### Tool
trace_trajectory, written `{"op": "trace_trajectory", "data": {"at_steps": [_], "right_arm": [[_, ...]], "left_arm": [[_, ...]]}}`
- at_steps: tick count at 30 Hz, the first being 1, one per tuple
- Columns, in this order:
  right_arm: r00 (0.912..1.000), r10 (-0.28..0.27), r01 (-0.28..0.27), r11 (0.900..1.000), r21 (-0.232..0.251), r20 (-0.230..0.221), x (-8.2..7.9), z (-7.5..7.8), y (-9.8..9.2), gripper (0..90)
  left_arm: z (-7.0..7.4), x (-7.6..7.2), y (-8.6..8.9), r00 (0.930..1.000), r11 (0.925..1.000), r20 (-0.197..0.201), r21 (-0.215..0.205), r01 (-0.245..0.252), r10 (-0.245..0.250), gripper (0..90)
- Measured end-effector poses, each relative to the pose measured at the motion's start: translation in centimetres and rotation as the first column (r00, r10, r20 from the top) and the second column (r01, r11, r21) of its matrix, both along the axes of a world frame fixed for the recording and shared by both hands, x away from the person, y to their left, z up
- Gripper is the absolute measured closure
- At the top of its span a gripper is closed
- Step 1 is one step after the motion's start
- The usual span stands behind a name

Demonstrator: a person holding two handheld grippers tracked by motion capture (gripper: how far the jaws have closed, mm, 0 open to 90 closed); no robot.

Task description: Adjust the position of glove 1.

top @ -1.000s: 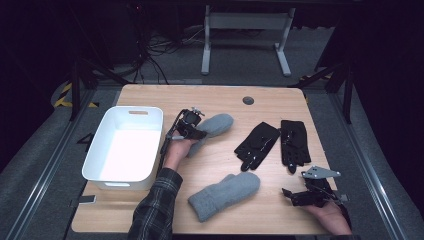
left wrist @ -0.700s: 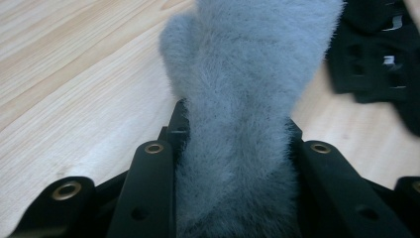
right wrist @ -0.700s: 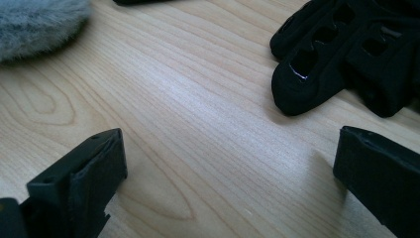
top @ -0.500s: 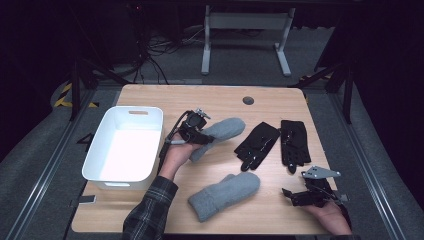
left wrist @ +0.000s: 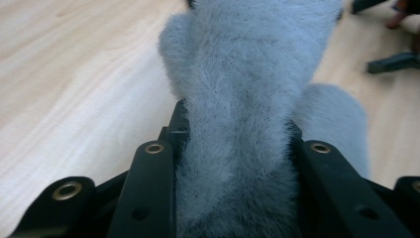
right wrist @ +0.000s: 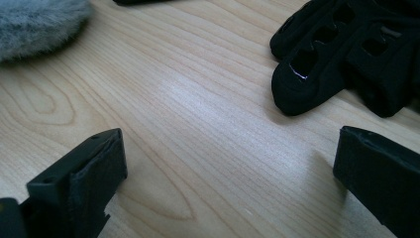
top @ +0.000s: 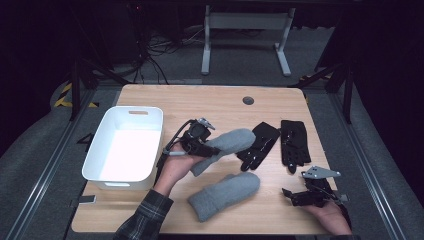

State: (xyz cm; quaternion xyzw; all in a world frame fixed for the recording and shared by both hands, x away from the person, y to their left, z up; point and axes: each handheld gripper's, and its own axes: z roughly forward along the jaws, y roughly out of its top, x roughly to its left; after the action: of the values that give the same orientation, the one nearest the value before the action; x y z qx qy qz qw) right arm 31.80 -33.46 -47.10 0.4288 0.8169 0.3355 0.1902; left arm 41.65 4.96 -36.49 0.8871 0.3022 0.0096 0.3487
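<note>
A grey, fuzzy mitten (top: 227,144) is held clear of the counter (top: 210,102), just right of the white bin (top: 125,150). It is pinched at mid-length between the left gripper (top: 202,145) fingers (left wrist: 148,183). The right gripper (top: 295,196) fingers (right wrist: 79,183) are spread over bare wood. Counted: two grey mittens, the second mitten (top: 225,195) lying flat; two black gloves (top: 292,142).

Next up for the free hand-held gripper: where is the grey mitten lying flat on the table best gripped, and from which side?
Probably at the cuff end of the grey mitten, coming down from above. It lies flat with the wide cuff toward the table's near edge, clear of the black gloves, and the soft fabric should bunch between the jaws.
</note>
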Motion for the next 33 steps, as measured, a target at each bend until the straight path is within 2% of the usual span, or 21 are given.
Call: {"op": "trace_trajectory", "data": {"at_steps": [4, 7, 9, 11, 15, 19, 23, 25, 29, 33], "right_arm": [[1.0, 0.0, 0.0, 1.0, 0.0, 0.0, 0.0, 0.0, 0.0, 0.4], [1.0, 0.0, 0.0, 1.0, 0.0, 0.0, 0.0, 0.0, 0.0, 0.4], [1.0, 0.0, 0.0, 1.0, 0.0, 0.0, 0.0, 0.0, 0.0, 0.4], [1.0, 0.0, 0.0, 1.0, 0.0, 0.001, 0.0, 0.0, 0.0, 0.4], [1.0, -0.001, 0.001, 1.0, -0.001, 0.001, 0.0, 0.0, 0.0, 0.4], [1.0, -0.002, 0.002, 1.0, -0.002, 0.001, 0.0, 0.0, 0.0, 0.4], [1.0, -0.002, 0.002, 1.0, -0.003, 0.001, 0.0, 0.0, 0.0, 0.4], [1.0, 0.0, 0.0, 1.0, -0.003, 0.0, 0.0, 0.0, 0.0, 0.4], [1.0, -0.003, 0.003, 1.0, -0.003, 0.001, 0.0, 0.0, 0.0, 0.4], [1.0, -0.003, 0.003, 1.0, -0.003, 0.001, 0.0, 0.0, 0.0, 0.4]], "left_arm": [[-0.1, -1.5, 0.0, 0.9999, 0.9999, -0.006, -0.002, 0.015, -0.015, 65.1], [-0.4, -2.6, 0.0, 0.9995, 0.9997, -0.025, -0.015, 0.02, -0.02, 65.1], [-0.8, -3.6, -0.1, 0.9989, 0.9997, -0.041, -0.007, 0.023, -0.024, 65.1], [-0.8, -4.0, -0.2, 0.9988, 0.9997, -0.042, 0.0, 0.023, -0.023, 65.1], [-0.9, -5.7, -0.3, 0.9986, 0.9997, -0.047, -0.006, 0.024, -0.024, 65.1], [-1.2, -7.1, -0.7, 0.9984, 0.9994, -0.047, 0.013, 0.032, -0.032, 65.1], [-2.0, -7.9, -0.9, 0.9981, 0.9996, -0.059, 0.02, 0.022, -0.021, 65.1], [-2.3, -7.9, -1.0, 0.9979, 0.9994, -0.061, 0.025, 0.023, -0.021, 65.1], [-4.0, -8.1, -1.7, 0.9953, 0.9983, -0.092, 0.048, 0.033, -0.028, 65.1], [-4.8, -8.3, -2.2, 0.9949, 0.997, -0.095, 0.066, 0.041, -0.034, 64.8]]}}
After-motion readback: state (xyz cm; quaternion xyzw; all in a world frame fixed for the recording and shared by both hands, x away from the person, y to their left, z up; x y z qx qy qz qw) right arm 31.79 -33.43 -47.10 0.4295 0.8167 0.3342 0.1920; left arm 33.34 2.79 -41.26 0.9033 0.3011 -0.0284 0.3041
